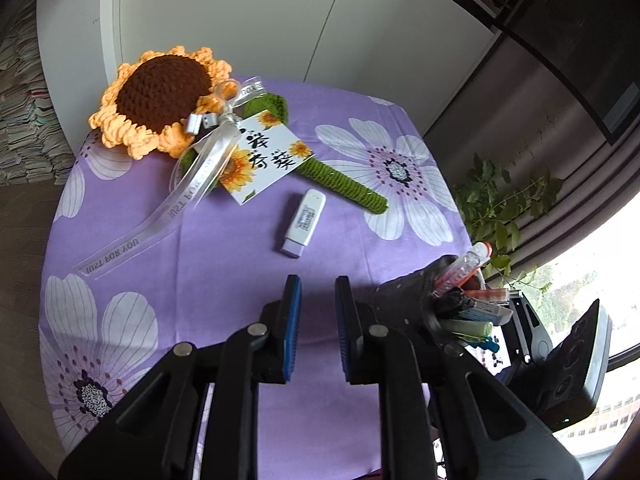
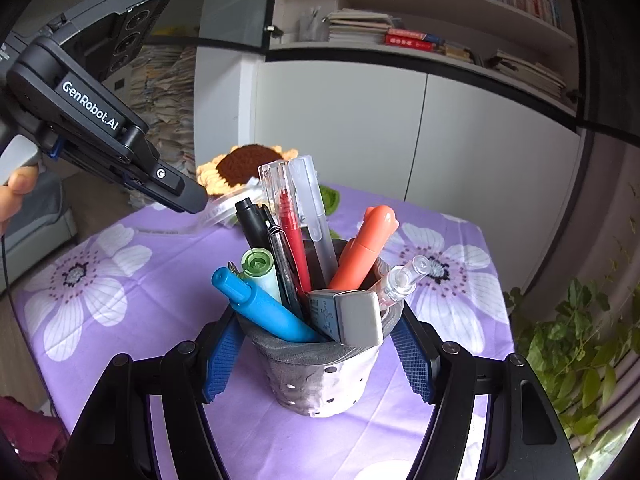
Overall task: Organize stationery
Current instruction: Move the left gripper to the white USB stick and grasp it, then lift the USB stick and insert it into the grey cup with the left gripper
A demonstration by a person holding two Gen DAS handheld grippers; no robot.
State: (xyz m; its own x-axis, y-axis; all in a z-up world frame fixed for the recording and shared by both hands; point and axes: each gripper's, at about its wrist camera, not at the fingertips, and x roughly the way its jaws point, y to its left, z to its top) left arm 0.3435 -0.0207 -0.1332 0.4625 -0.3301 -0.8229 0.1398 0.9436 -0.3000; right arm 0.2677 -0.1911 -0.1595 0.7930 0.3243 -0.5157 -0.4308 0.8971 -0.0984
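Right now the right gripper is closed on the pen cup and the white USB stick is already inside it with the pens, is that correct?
Not quite. The right gripper is closed on the pen cup, but the USB stick is not inside it. The left wrist view shows it lying on the purple tablecloth, just ahead of the left gripper.

My counter [image 1: 224,280] has a purple flower cloth. On it lie a yarn sunflower [image 1: 160,100], a white stick [image 1: 305,222], and my pen cup [image 2: 320,376].
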